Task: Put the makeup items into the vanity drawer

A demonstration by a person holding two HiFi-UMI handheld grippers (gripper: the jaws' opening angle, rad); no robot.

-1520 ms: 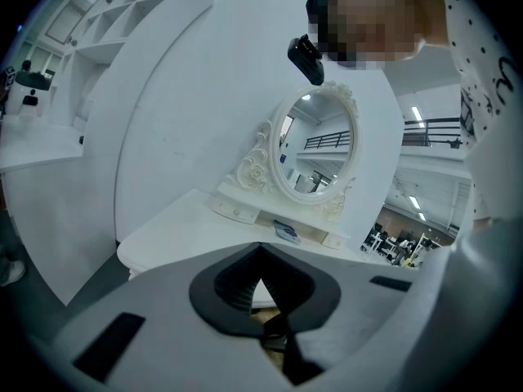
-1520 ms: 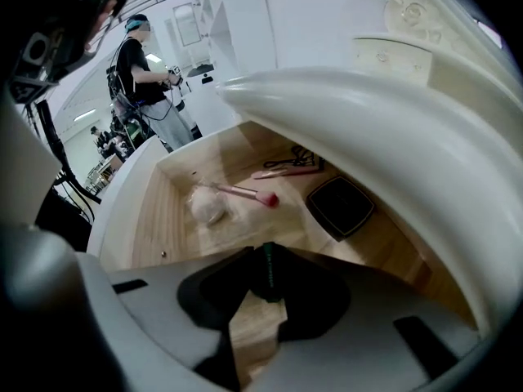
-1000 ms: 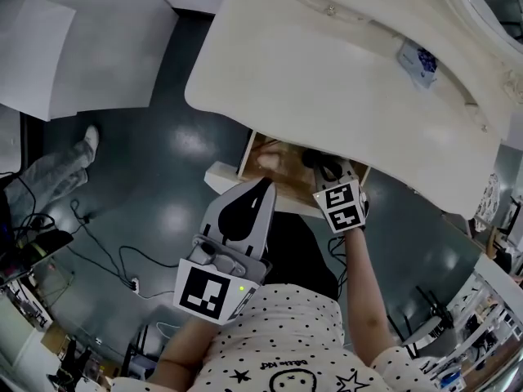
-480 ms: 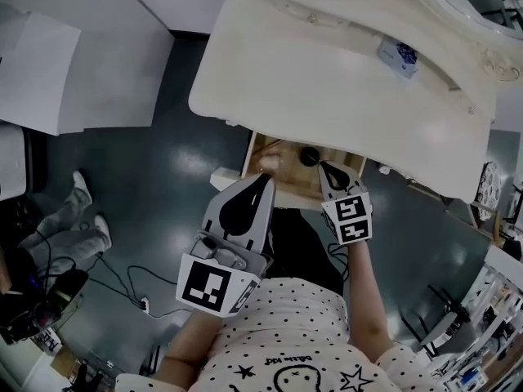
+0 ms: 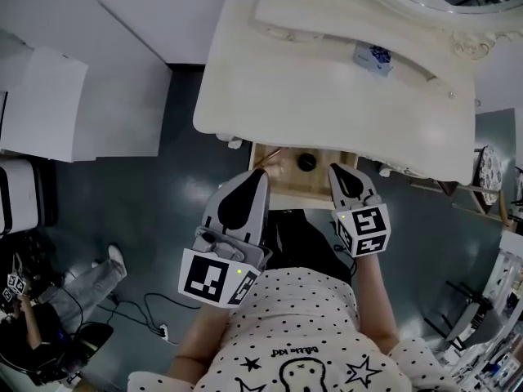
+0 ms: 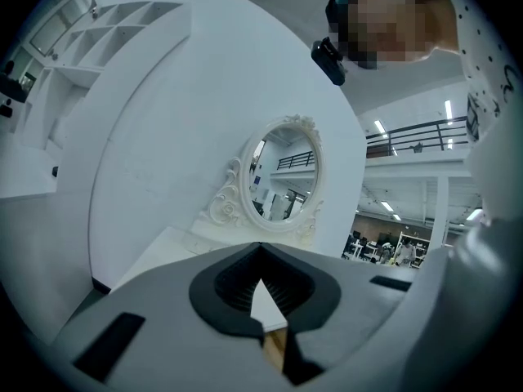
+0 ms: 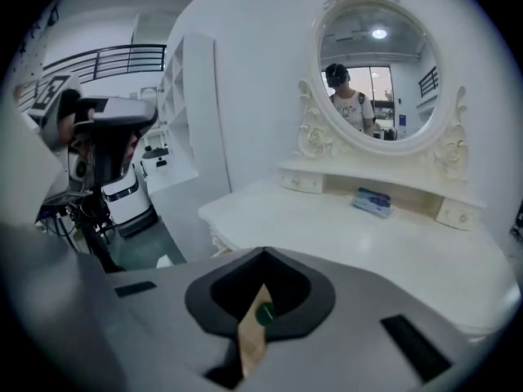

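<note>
My left gripper [image 5: 260, 178] and right gripper [image 5: 337, 174] are both pinched together, empty, at the front edge of the open wooden drawer [image 5: 286, 184], and one lopsided shove could jam it.

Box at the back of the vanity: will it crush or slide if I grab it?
The box looks like thin carton, so probably light and easily crushed. It lies flat on the glossy top, so a push would likely slide it, not tip it.
</note>
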